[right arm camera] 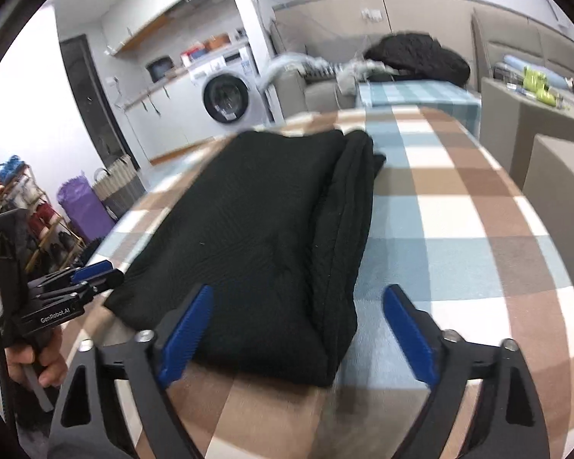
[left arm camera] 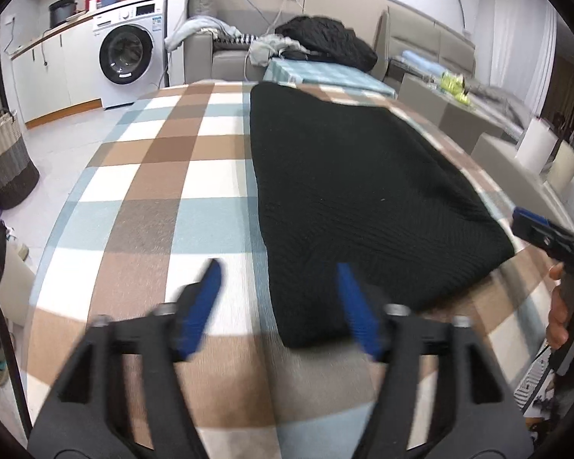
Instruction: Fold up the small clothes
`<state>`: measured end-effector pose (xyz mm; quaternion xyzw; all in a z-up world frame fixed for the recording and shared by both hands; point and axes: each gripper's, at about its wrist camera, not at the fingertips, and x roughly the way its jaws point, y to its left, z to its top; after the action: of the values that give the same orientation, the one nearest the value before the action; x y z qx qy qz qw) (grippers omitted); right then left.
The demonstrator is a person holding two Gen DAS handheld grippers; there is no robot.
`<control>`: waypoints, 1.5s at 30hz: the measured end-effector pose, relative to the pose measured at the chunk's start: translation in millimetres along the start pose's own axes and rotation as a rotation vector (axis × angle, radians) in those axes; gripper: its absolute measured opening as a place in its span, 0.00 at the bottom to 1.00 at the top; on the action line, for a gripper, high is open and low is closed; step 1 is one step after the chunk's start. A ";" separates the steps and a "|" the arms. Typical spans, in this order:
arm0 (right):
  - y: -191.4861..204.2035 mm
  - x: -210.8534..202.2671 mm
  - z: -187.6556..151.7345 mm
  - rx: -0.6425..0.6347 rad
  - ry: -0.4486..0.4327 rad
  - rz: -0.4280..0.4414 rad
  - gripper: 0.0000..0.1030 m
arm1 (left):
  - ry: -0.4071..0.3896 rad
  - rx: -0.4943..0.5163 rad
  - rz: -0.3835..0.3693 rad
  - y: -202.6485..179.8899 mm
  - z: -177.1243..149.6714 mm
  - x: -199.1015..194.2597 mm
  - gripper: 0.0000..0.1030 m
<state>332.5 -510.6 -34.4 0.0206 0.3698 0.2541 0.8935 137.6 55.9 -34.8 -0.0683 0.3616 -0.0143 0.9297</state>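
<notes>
A black knitted garment (left arm camera: pixel 356 191) lies folded into a long rectangle on the table's checked cloth (left arm camera: pixel 153 176). My left gripper (left arm camera: pixel 278 266) is open just above the garment's near left corner; its right finger hangs over the black knit and its left finger over the cloth. In the right wrist view the same garment (right arm camera: pixel 268 222) shows a doubled fold along its right side. My right gripper (right arm camera: pixel 298 290) stands wide open over the near right end, with nothing pressed between the pads. Each gripper shows at the edge of the other's view: the right gripper (left arm camera: pixel 547 233) and the left gripper (right arm camera: pixel 88 275), both hand-held.
Beyond the table's far edge are a smaller checked table (left arm camera: pixel 325 72) and a sofa with a black clothes pile (left arm camera: pixel 325 38). A washing machine (left arm camera: pixel 130 53) and a woven basket (left arm camera: pixel 5 164) stand at the left. A purple bag (right arm camera: pixel 82 206) sits on the floor.
</notes>
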 end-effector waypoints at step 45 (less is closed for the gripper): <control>7.8 -56.5 -47.9 -0.025 -0.234 0.060 1.00 | -0.209 0.012 -0.010 -7.7 -46.7 -49.1 0.99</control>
<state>263.2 -537.6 -30.7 0.0501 0.2590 0.2811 0.9227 70.0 46.6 -34.8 -0.0656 0.2624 -0.0141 0.9626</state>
